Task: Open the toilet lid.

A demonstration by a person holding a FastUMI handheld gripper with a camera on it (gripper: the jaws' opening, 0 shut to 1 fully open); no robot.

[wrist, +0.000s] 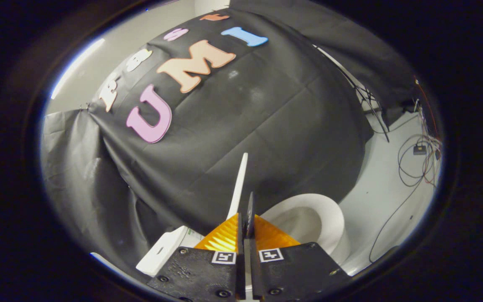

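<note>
Toilet lid: raised edge-on, clamped between the nearly closed jaws of the gripper. Toilet bowl: beside lid, uncovered.

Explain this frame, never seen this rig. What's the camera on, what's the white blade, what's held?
No robot arm here: a person carries a handheld two-finger claw, and a fisheye camera rides on it, looking forward along the fingers. The thin white blade rising just ahead of the fingers is the toilet lid, seen edge-on and raised upright. The fingers appear closed on its lower edge, one on each side. Right of the lid is the open white toilet bowl. Left of the fingers sits a white boxy part, likely the tank. Beyond hangs the booth's black cloth wall, with cables on the pale floor.
</note>
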